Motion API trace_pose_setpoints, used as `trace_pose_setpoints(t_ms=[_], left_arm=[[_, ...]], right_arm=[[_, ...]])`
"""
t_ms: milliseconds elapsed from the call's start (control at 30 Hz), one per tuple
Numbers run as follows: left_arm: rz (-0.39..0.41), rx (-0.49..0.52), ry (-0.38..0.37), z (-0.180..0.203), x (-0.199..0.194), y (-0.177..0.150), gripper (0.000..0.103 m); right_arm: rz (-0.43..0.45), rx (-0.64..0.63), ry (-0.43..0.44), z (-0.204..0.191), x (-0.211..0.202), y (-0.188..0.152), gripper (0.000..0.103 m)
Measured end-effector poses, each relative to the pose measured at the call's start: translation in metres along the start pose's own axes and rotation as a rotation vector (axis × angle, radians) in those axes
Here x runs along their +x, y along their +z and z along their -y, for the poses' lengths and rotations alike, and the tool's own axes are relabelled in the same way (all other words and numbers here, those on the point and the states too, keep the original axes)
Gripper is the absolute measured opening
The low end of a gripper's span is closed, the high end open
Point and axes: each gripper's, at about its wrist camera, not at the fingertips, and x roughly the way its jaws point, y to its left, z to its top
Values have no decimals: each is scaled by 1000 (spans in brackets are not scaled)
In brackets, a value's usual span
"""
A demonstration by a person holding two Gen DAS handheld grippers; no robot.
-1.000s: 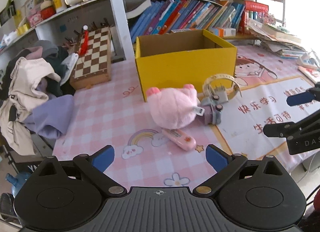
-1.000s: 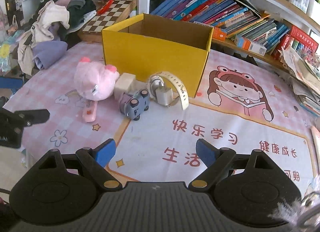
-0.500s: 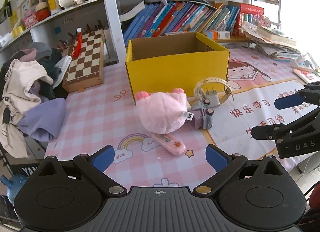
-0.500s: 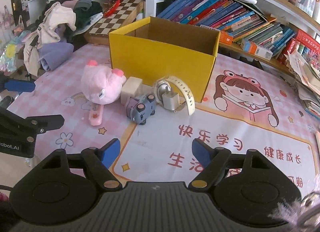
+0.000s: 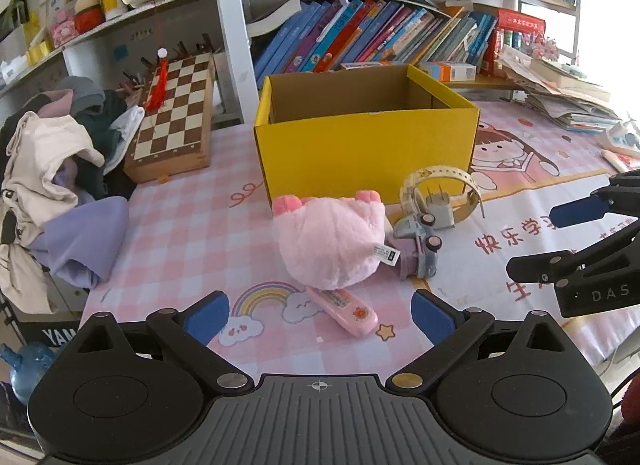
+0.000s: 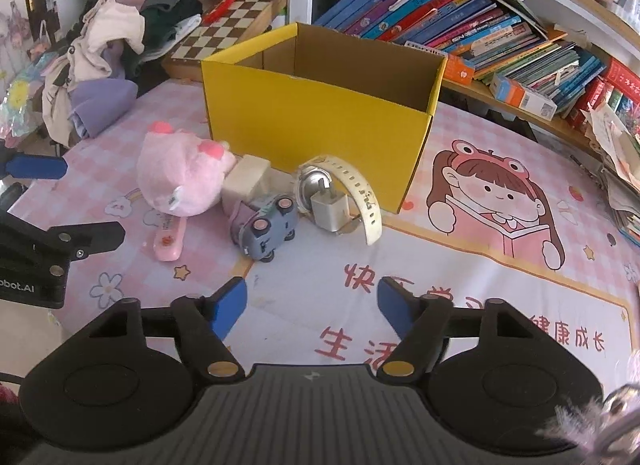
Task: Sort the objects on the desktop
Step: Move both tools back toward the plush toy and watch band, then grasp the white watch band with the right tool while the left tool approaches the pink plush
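Ahead of the left gripper [image 5: 320,315], jaws wide and empty: pink plush [image 5: 330,243], soft and light, pinch across the body. Toy car [image 6: 266,227] just beyond the empty, spread right gripper [image 6: 312,303]: rigid, may roll, grip its sides. Yellow box [image 6: 316,121] behind both.

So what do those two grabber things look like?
Both are black plastic. The left gripper and the right gripper each have two thin linked arms ending in blue pads, brass-coloured pivot screws and a ribbed grey base between two round humps. Seen from the side, white letters are printed on their bodies.
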Motion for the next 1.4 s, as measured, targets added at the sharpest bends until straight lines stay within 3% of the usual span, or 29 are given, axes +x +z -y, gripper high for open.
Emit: trace_pose_setpoints(t_ms=[700,1267,1367,1400], left_arm=[[-24,-55,73,12,37,24,99],[-62,-93,106,11,71,37,97],[-70,-96,93,11,75,37,91],[-72,-95,86,11,76,37,84]], right_arm=[[-25,-36,46,41,39,28,53],[-28,-128,75,47,74,53,38],[-30,-141,76,47,79,56,33],[-30,-143,80,47,80,57,28]])
